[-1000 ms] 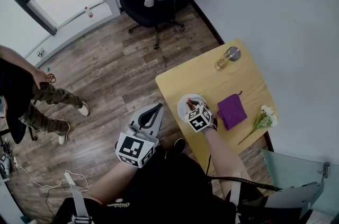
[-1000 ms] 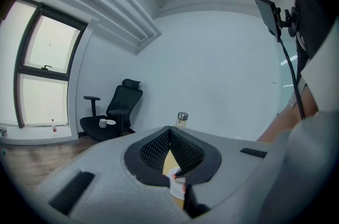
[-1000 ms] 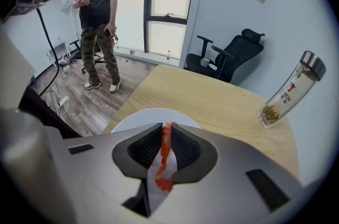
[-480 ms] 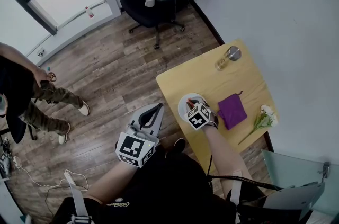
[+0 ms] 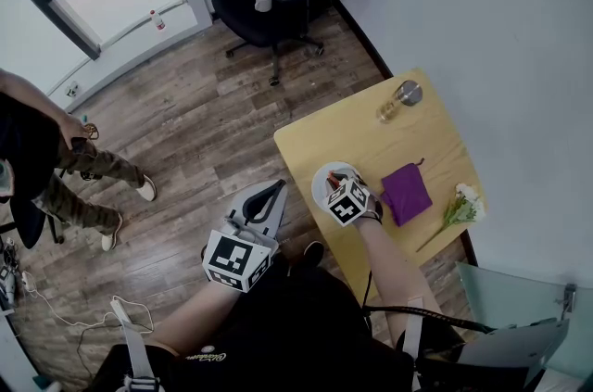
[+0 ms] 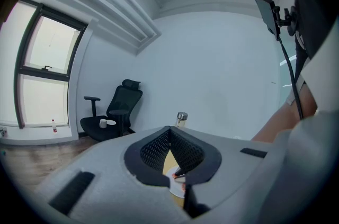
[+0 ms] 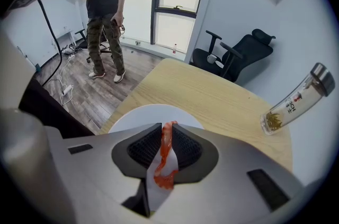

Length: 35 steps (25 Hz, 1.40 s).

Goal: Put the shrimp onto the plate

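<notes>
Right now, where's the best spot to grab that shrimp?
Across its narrow body, coming slanting down from the near side: the shrimp is thin and curled, and the right hand-held gripper is shut on it just so above the plate.

Bright window daylight, soft shadows, fisheye-warped dark edges

Bare tabletop (image 5: 357, 132) between plate (image 5: 323, 181) and bottle (image 5: 398, 101); purple cloth (image 5: 406, 194) just beside plate; flower (image 5: 460, 207) beyond
</notes>
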Each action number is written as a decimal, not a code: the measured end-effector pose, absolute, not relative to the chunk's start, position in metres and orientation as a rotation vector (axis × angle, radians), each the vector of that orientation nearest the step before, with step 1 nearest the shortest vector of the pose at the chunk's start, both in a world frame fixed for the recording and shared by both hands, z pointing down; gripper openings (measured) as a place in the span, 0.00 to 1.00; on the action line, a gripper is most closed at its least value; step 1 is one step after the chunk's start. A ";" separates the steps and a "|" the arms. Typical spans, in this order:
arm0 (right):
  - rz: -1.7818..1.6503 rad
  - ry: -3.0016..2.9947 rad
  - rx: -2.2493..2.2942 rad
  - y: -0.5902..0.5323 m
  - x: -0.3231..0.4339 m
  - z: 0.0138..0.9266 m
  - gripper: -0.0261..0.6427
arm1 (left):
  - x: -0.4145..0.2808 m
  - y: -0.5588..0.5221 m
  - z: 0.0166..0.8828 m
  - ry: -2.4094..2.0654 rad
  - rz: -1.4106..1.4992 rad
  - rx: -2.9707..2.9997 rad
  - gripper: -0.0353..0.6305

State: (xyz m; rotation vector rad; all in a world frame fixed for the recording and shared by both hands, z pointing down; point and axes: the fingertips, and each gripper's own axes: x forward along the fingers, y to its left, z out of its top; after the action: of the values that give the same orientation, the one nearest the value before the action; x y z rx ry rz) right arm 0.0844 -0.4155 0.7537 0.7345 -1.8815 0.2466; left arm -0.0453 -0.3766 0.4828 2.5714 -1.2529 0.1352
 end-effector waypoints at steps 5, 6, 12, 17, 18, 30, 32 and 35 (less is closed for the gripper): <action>0.243 -1.882 0.719 -0.413 0.084 0.754 0.13 | -0.047 -0.375 0.482 -1.257 0.130 2.565 0.06; 0.245 -1.883 0.720 -0.414 0.085 0.754 0.13 | -0.047 -0.376 0.481 -1.258 0.130 2.564 0.06; 0.251 -1.896 0.740 -0.413 0.084 0.746 0.13 | -0.050 -0.372 0.480 -1.259 0.127 2.573 0.06; 0.256 -1.907 0.766 -0.414 0.085 0.740 0.13 | -0.044 -0.372 0.477 -1.247 0.118 2.584 0.06; 0.256 -1.912 0.772 -0.414 0.085 0.738 0.13 | -0.043 -0.371 0.477 -1.244 0.115 2.587 0.06; 0.365 -2.127 1.008 -0.417 0.077 0.668 0.06 | -0.030 -0.365 0.466 -1.197 0.091 2.634 0.06; 0.379 -2.189 1.085 -0.416 0.080 0.642 0.05 | -0.024 -0.365 0.462 -1.181 0.082 2.651 0.06; 0.360 -2.286 1.174 -0.410 0.084 0.596 0.05 | -0.014 -0.364 0.456 -1.158 0.067 2.671 0.06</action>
State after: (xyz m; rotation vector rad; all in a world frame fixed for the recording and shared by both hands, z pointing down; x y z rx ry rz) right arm 0.0840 -0.4097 0.5956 1.1740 -2.2863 0.3598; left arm -0.0135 -0.3642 0.4559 2.6705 -1.1582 0.0674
